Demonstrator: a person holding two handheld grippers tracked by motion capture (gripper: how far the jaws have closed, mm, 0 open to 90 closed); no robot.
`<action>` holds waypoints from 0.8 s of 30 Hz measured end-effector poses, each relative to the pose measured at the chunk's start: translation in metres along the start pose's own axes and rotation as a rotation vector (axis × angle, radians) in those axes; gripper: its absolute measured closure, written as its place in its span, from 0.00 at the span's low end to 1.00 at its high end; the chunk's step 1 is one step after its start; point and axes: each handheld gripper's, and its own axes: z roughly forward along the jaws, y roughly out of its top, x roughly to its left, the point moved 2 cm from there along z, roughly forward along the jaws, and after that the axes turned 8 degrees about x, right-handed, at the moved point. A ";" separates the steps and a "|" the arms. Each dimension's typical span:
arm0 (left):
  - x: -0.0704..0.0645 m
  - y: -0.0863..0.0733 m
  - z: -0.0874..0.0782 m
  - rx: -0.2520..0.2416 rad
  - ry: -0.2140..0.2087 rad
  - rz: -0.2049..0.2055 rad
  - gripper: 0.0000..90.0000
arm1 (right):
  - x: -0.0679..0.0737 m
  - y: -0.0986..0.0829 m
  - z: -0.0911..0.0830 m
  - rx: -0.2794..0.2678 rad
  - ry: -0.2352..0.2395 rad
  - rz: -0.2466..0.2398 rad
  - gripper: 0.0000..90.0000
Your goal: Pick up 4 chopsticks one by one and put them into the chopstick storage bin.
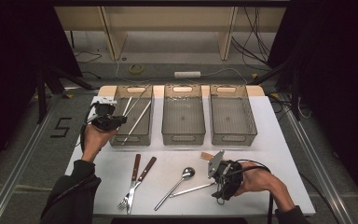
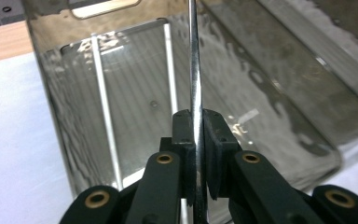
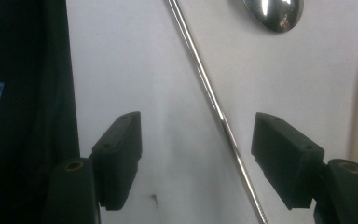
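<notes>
Steel runs thin and bright between the jaws of my left gripper (image 2: 196, 154), which are clamped on a slim metal chopstick (image 2: 194, 70) that rises straight up from them. I hold it over the leftmost of 3 clear smoky plastic bins (image 1: 131, 138) lined up across the far half of the white table (image 1: 270, 140); in the high view my left gripper (image 1: 117, 120) sits at that bin's left wall, and more thin metal sticks (image 1: 138, 120) lie slanted inside it. The middle bin (image 1: 183, 138) and the right bin (image 1: 233, 138) stand just beside it, each apart from its neighbour. My right gripper (image 3: 196, 161) hovers low over the table with its jaws wide apart, and a second thin metal chopstick (image 3: 214, 107) lies on the surface and runs diagonally between them, touching neither pad. In the high view this same stick (image 1: 191, 189) lies in front of my right gripper (image 1: 220, 184). A shiny steel spoon (image 1: 176, 186) crosses that stick, its bowl pointing away from me. Farther left lie a wooden-handled fork (image 1: 131, 186) and a wooden-handled knife (image 1: 142, 175), close together, their handles spreading apart toward the bins.
</notes>
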 end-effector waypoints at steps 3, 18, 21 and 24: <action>0.005 -0.002 0.005 0.011 0.009 -0.012 0.93 | 0.000 0.000 0.000 0.001 0.002 0.004 0.38; 0.016 -0.005 0.025 0.041 0.038 -0.051 0.91 | 0.001 0.001 0.001 0.003 0.004 0.001 0.38; 0.014 -0.004 0.022 0.022 0.035 -0.045 0.84 | 0.000 0.001 0.001 0.001 -0.002 0.000 0.38; 0.011 -0.001 0.016 0.002 0.012 -0.045 0.76 | 0.000 0.000 0.000 0.000 -0.002 0.004 0.38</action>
